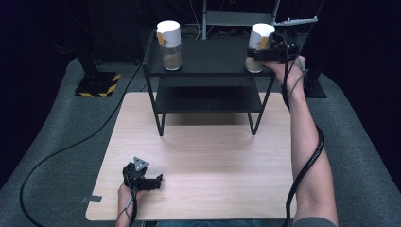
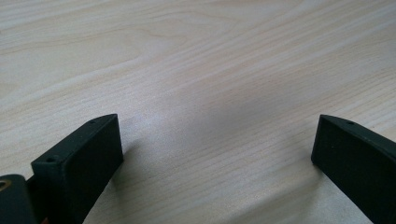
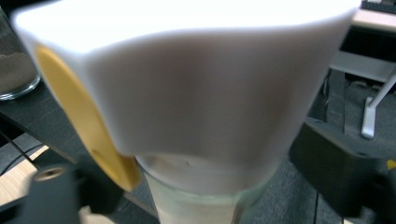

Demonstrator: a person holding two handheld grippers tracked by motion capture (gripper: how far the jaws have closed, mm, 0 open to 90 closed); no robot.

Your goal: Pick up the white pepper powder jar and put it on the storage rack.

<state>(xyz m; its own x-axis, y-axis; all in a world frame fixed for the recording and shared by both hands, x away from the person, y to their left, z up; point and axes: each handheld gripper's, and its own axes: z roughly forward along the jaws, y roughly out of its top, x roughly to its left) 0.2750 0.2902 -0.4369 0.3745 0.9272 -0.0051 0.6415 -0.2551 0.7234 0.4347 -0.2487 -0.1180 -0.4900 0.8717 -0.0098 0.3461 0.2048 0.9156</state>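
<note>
Two glass jars with white lids and yellow tabs stand on the top of a black shelf [image 1: 208,61]. The left jar [image 1: 169,45] holds brown powder. My right gripper [image 1: 253,53] reaches the right jar [image 1: 259,47] from the right, at the height of its neck. In the right gripper view the white lid [image 3: 187,93] looms close between the jaws of my right gripper [image 3: 187,186], and the right jaw stands just off the glass. My left gripper [image 1: 158,181] rests open on the wooden table [image 1: 203,156] near its front left corner, and nothing lies between the jaws of the left gripper [image 2: 215,140].
The shelf stands on the table's far edge and has a lower level [image 1: 208,99]. A black cable [image 1: 66,146] runs over the grey floor at the left. A yellow-and-black striped base [image 1: 97,85] sits at the far left. Metal frames stand behind the shelf.
</note>
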